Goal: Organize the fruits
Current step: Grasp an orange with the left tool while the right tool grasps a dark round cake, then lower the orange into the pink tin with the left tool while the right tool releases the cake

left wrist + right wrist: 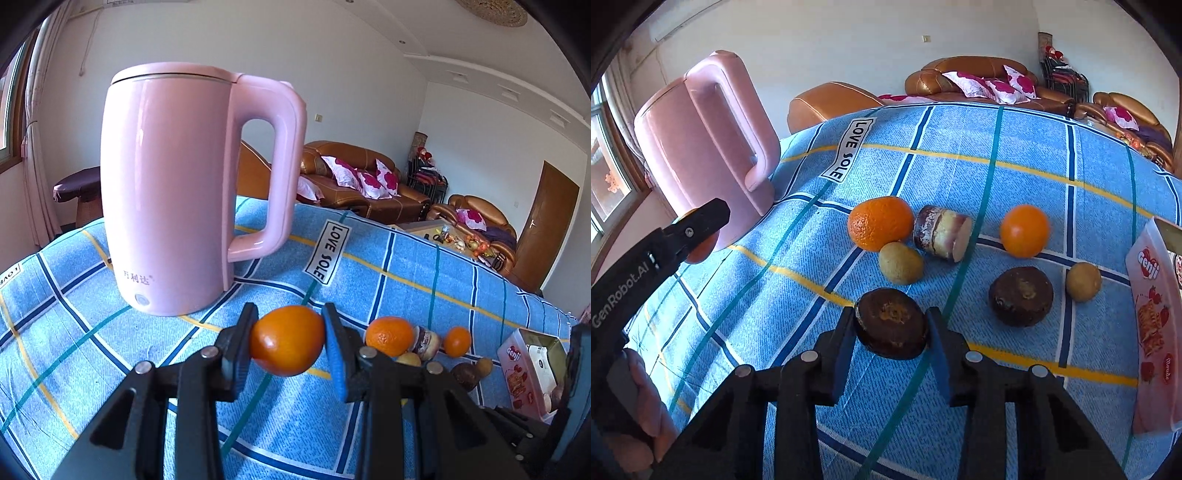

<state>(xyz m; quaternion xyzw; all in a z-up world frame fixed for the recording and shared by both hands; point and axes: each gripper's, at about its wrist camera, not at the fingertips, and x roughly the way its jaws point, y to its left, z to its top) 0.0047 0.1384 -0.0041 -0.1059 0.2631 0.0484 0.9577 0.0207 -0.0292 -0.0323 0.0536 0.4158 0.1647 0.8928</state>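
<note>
Orange fruit (pixel 287 340) sits clamped in the left hand-held gripper (pixel 288 341), lifted above the checked blue cloth (pixel 110 350) near a pink kettle (pixel 166 184). Right hand-held gripper (pixel 891 328) pinches a dark brown fruit (pixel 891 323) resting on the cloth.

Kettle: a pink kettle (pixel 166 184) stands upright on the cloth, its handle facing the sofas.
Cloth: blue checked tablecloth (pixel 960 155) with a "LOVE SOLE" label (pixel 327 254).
Box: a biscuit box (pixel 1152 332) at the cloth's right edge.
Background: brown leather sofas (pixel 354 184) with floral cushions; a wooden door (pixel 546 225).
</note>
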